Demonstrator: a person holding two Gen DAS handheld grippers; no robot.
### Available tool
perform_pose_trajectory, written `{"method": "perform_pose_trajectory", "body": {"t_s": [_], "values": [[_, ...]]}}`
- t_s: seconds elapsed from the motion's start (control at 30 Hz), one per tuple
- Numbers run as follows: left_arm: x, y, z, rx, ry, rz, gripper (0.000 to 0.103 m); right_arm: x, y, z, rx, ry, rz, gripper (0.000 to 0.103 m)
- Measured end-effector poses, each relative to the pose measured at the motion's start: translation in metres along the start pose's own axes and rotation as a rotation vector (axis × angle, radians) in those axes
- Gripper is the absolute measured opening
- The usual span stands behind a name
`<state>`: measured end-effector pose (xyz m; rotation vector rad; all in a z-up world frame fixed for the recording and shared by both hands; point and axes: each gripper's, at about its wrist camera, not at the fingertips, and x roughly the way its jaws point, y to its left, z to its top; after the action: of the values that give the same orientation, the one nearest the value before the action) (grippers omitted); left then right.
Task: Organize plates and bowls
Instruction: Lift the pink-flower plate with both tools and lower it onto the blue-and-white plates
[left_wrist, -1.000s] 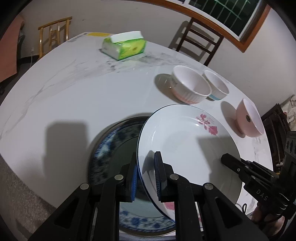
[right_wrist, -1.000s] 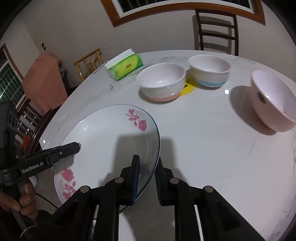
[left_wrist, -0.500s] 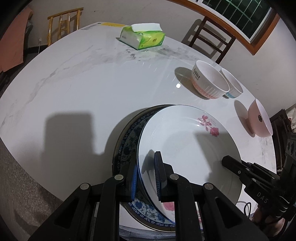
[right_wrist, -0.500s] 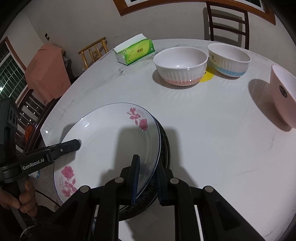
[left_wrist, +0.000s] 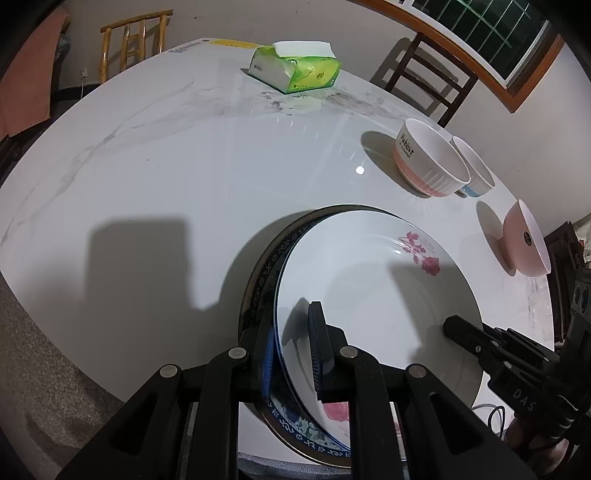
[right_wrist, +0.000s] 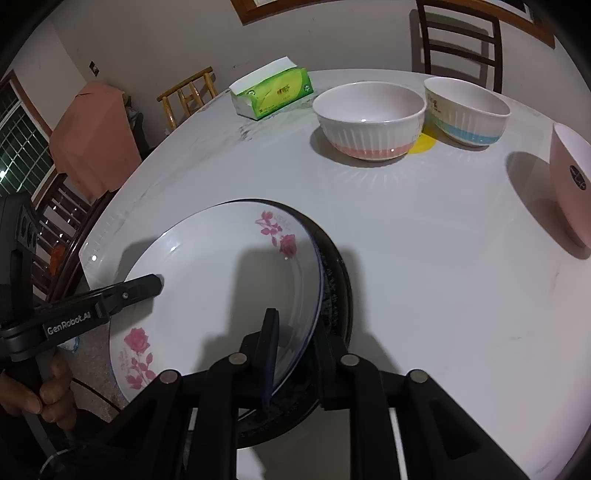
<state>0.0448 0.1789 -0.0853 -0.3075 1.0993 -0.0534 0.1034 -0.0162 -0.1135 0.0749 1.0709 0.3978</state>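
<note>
A white plate with pink roses (left_wrist: 369, 295) (right_wrist: 221, 277) lies inside a larger dark plate with a blue pattern (left_wrist: 266, 266) (right_wrist: 332, 280) near the table's front edge. My left gripper (left_wrist: 291, 343) is shut on the white plate's near rim, one pad above and one below. My right gripper (right_wrist: 295, 354) grips the opposite rim. Its jaws are opening slightly, with the rim still between the pads. Each gripper's fingertip shows in the other's view, resting over the plate. Farther back stand a pink-banded bowl (left_wrist: 428, 162) (right_wrist: 369, 122), a blue-banded bowl (left_wrist: 476, 170) (right_wrist: 465, 110) and a pink bowl (left_wrist: 524, 243) (right_wrist: 569, 184).
A green tissue box (left_wrist: 295, 70) (right_wrist: 273, 92) sits at the far side of the round white marble table (left_wrist: 166, 166). A dark wooden chair (left_wrist: 428, 70) and a light wooden chair (left_wrist: 125, 44) stand behind it. A hand (right_wrist: 40, 391) holds the left gripper's handle.
The white plate has come down and shifted over the blue-patterned plate, and now sits nested in it. Both grippers sank with it. The gap between the right gripper's jaws looks slightly wider.
</note>
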Motion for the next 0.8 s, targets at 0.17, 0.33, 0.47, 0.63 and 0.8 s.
{"method": "perform_pose_trajectory", "body": {"t_s": [0.17,0.33,0.47,0.63,0.8], "values": [[0.0,-0.001,0.001,0.003,0.014,0.005,0.016,0.001,0.001,0.001,0.007,0.013,-0.007,0.019],[0.0,-0.006,0.003,0.016,0.029,0.014,0.02,0.001,0.003,0.003,0.005,0.041,-0.027,0.02],[0.001,-0.008,0.004,0.023,0.041,0.021,0.025,0.002,0.004,0.005,0.007,0.054,-0.038,0.02],[0.002,-0.011,0.006,0.02,0.05,0.023,0.03,0.002,0.006,0.008,0.008,0.08,-0.052,0.02],[0.002,-0.012,0.006,0.025,0.051,0.025,0.033,0.003,0.013,0.007,-0.024,0.091,-0.068,0.028]]}}
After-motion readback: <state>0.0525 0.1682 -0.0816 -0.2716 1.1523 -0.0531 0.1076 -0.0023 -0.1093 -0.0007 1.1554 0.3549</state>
